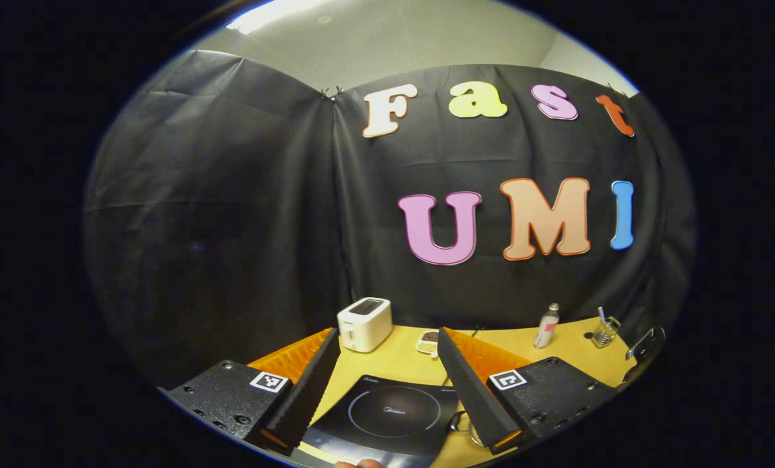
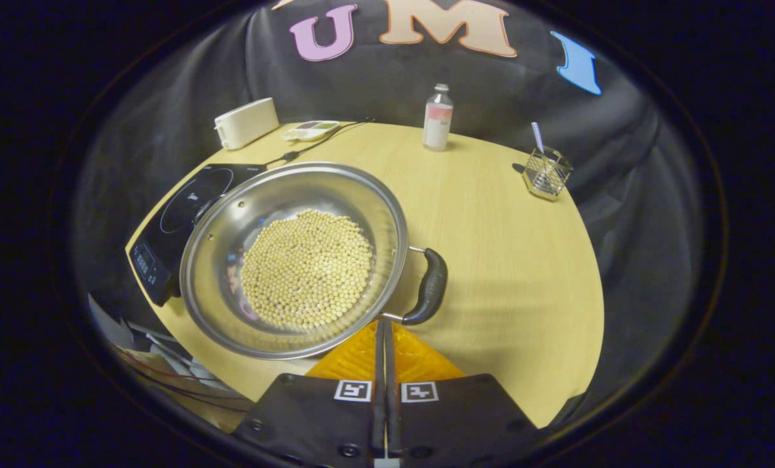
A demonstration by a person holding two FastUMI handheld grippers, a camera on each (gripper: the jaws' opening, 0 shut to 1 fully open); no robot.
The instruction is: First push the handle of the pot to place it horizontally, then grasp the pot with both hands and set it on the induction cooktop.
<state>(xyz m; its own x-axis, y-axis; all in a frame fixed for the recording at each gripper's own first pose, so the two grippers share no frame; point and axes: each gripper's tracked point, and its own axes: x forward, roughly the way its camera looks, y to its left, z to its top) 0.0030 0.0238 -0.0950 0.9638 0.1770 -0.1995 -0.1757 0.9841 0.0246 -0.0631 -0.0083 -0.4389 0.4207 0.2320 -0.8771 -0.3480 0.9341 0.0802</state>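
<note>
In the right gripper view a steel pot [image 2: 231,214] holding pale beans [image 2: 306,268] sits on the wooden table. Its black loop handle [image 2: 430,286] sticks out on the right side of the rim. My right gripper [image 2: 382,323] is shut with nothing in it, its tips right at the pot's near rim beside the handle's lower end. The black induction cooktop [image 2: 179,208] lies left of the pot, partly hidden behind it. In the left gripper view my left gripper [image 1: 387,348] stands open above the cooktop [image 1: 387,416].
A white toaster [image 2: 246,122] [image 1: 365,323], a small scale [image 2: 309,130] with a cable, a clear bottle [image 2: 437,118] [image 1: 547,325] and a glass holder [image 2: 547,172] [image 1: 603,331] stand along the table's far side. Cables hang off the table's near left edge [image 2: 160,377].
</note>
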